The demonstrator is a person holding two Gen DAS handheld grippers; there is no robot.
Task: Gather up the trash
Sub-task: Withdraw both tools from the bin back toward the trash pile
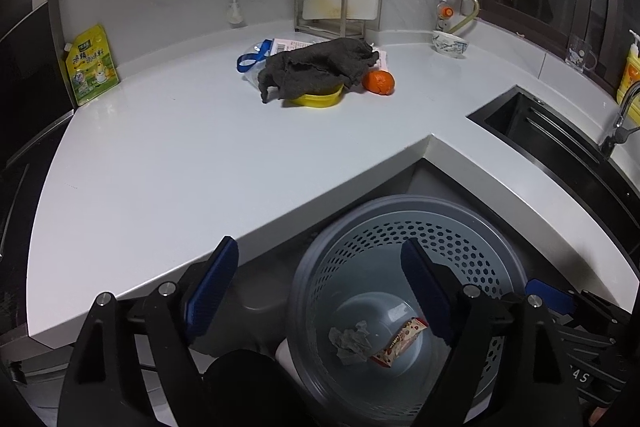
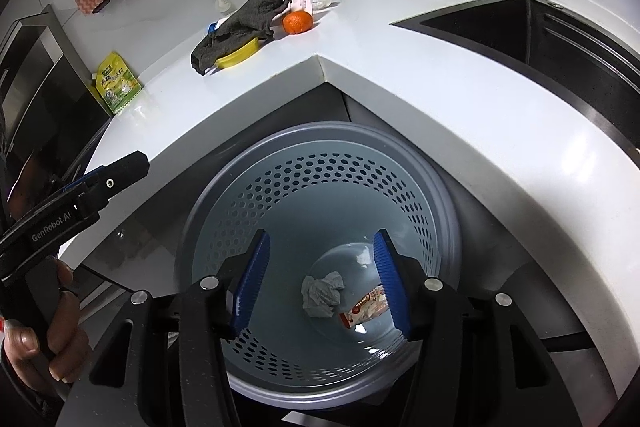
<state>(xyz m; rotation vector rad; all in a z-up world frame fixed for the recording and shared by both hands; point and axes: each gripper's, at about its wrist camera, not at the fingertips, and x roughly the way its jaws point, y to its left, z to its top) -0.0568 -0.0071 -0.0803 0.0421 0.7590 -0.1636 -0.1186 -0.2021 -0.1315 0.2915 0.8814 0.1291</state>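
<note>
A grey perforated waste bin (image 1: 404, 211) (image 2: 320, 139) stands on the floor in the inner corner of the white counter. At its bottom lie a crumpled grey tissue (image 1: 351, 343) (image 2: 322, 294) and a red-and-white snack wrapper (image 1: 400, 343) (image 2: 366, 307). My left gripper (image 1: 320, 275) hovers wide open above the bin's left rim, nothing between its blue pads. Over the bin's mouth my right gripper (image 2: 320, 267) also stands open and empty, the trash far below it. The left gripper (image 2: 100, 183) shows in the right wrist view, held by a hand (image 2: 52, 339).
On the counter (image 1: 180, 155) lie a dark grey cloth (image 1: 316, 69) over a yellow dish (image 1: 316, 101), an orange (image 1: 378, 81), a plastic bag with a blue handle (image 1: 256, 57), a green-yellow pouch (image 1: 92, 67) and a bowl (image 1: 450, 43). A black sink (image 1: 536, 131) lies to the right.
</note>
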